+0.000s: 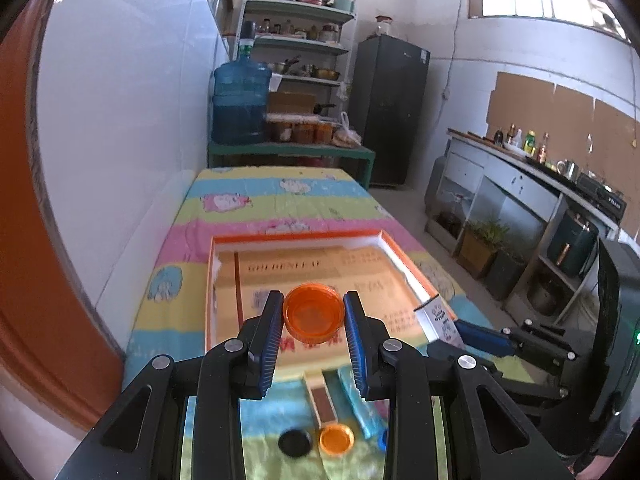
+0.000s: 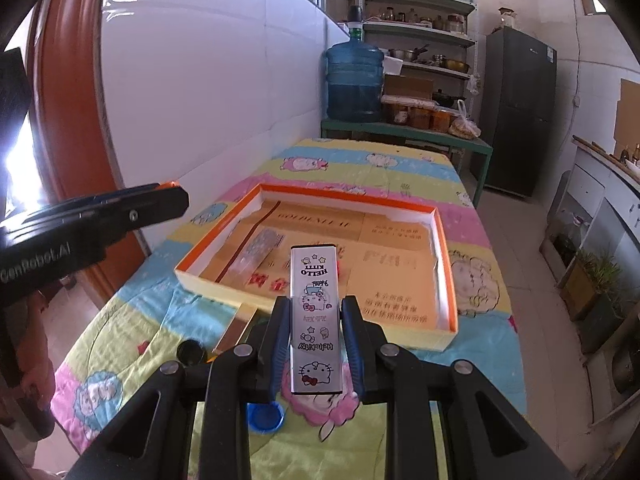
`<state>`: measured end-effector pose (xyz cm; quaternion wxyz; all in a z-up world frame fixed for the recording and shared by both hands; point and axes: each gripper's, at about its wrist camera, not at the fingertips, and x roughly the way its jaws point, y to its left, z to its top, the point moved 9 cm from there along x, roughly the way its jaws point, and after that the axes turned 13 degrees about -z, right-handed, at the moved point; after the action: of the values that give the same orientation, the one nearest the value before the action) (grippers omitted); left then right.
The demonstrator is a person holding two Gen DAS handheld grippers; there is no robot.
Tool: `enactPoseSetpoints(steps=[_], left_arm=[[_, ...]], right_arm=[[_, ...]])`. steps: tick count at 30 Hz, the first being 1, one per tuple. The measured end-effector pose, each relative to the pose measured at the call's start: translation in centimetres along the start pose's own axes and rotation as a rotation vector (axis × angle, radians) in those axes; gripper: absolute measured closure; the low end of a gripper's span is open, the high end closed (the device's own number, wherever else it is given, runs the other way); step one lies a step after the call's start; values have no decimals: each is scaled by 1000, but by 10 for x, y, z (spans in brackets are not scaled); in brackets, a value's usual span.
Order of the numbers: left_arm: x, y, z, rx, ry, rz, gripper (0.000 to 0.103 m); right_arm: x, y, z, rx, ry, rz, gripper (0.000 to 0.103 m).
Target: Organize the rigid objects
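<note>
A cartoon-print bedsheet (image 2: 472,208) covers the bench where you are sorting hard oddments into a shallow orange-rimmed box (image 2: 440,216), which lies open in the middle of the cloth. Inside it, toward its left side, a clear glittery flat case (image 2: 256,252) is already lying on the printed base.

Your right tongs (image 2: 315,320) are clamped on a Hello Kitty tin (image 2: 315,300), a long flat case held by its two long edges and poised above the box's near rim, its far end reaching over the interior. It looks stiff and light but glossy, so it may slide if the squeeze eases; the hold on the long sides suits it, and a low, level set-down should keep it from clattering.

Your left tongs (image 1: 314,312) grip an orange lid (image 1: 314,312) across its rim, open side facing the camera, over the near part of the box. It should be rigid, nearly weightless and prone to roll on its edge, so lay it flat.

Waiting on the sheet by the box's near edge: a matchbox-like brown slab (image 1: 322,400), a blue cap (image 2: 265,416), a black cap (image 1: 295,442) and a smaller orange cap (image 1: 337,439).
</note>
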<state>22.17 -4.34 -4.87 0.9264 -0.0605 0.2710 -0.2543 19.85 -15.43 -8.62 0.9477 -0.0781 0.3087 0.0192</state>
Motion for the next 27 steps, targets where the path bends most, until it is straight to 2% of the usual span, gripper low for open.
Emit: enactPoseSetpoints(steps=[7, 13, 20, 27], left_arm=[[20, 8, 32, -8, -15, 17, 72], [53, 18, 37, -27, 13, 30, 72], [99, 32, 23, -69, 56, 10, 72], [130, 47, 4, -73, 84, 36, 72]], right_arm=[[8, -13, 30, -6, -44, -36, 77], [29, -21, 44, 17, -42, -28, 77], [67, -36, 49, 96, -3, -13, 77], [103, -46, 48, 149, 32, -12, 77]])
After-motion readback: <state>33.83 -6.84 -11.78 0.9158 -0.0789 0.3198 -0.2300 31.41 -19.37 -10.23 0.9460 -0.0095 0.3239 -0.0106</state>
